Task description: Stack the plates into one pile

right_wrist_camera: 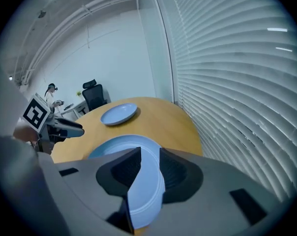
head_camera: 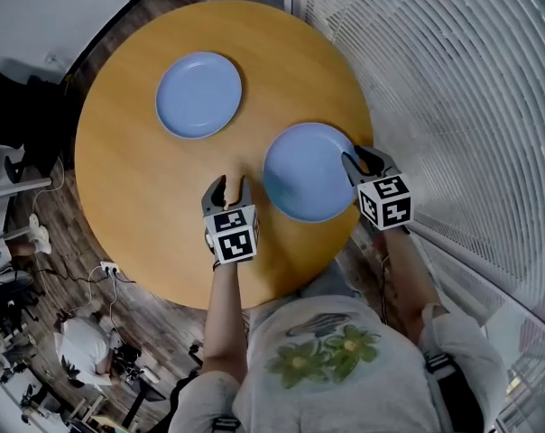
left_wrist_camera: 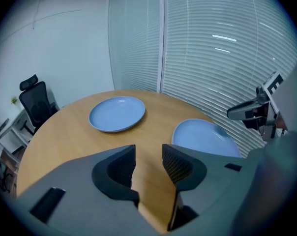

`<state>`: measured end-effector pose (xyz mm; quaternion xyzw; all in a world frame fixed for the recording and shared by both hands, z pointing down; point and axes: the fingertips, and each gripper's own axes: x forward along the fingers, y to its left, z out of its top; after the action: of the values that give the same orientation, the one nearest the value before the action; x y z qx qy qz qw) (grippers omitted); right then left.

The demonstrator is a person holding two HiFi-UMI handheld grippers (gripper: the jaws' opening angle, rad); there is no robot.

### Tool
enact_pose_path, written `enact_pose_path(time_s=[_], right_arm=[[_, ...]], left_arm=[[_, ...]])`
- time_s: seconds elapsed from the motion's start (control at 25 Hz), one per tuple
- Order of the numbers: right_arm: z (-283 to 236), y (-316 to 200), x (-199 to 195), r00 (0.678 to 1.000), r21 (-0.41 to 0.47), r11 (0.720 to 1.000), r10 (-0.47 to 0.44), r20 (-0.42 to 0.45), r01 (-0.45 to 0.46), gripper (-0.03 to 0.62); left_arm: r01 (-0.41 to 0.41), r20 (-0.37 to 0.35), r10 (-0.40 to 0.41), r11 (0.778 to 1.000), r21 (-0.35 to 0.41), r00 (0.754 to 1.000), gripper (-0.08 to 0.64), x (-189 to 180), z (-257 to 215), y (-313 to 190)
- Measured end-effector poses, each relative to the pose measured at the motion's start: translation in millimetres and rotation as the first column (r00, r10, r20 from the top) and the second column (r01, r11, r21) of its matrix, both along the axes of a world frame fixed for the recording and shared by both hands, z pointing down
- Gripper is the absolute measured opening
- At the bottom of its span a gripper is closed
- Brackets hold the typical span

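Hovering over bare bench (head_camera: pixel 137 179) near its near edge, the left gripper (head_camera: pixel 229 186) has its fingers parted and empty, with only wood between them. Beyond it, slightly left, the far plate (head_camera: pixel 198 95) lies flat and alone. Just right of the left gripper sits the near plate (head_camera: pixel 307 171). At that plate's right rim is the right gripper (head_camera: pixel 363 162), fingers apart with the rim showing between them but not pinched. The right hand looks best placed to take it, and the carry would run far and left.
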<state>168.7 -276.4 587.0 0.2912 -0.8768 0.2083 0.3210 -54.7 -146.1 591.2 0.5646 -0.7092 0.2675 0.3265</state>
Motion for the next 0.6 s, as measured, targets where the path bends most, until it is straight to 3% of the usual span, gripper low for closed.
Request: enact_pose_path(time_s=[0.2, 0.44, 0.6], right_arm=[[-26, -18, -67, 0.998, 0.027, 0.998, -0.057, 0.030, 0.056, 0.137], [-55, -25, -150, 0.988, 0.062, 0.989, -0.136, 0.079, 0.131, 0.137], [-52, -35, -190, 0.975, 0.026, 0.987, -0.162, 0.151, 0.160, 0.137]], left_arm=[[0.091, 0.000, -0.092, 0.992, 0.084, 0.996, 0.187, -69, -45, -15], [0.114, 0.019, -0.117, 0.986, 0.120, 0.993, 0.187, -137, -70, -14], [0.129, 0.039, -0.136, 0.982, 0.141, 0.990, 0.187, -164, -68, -19]])
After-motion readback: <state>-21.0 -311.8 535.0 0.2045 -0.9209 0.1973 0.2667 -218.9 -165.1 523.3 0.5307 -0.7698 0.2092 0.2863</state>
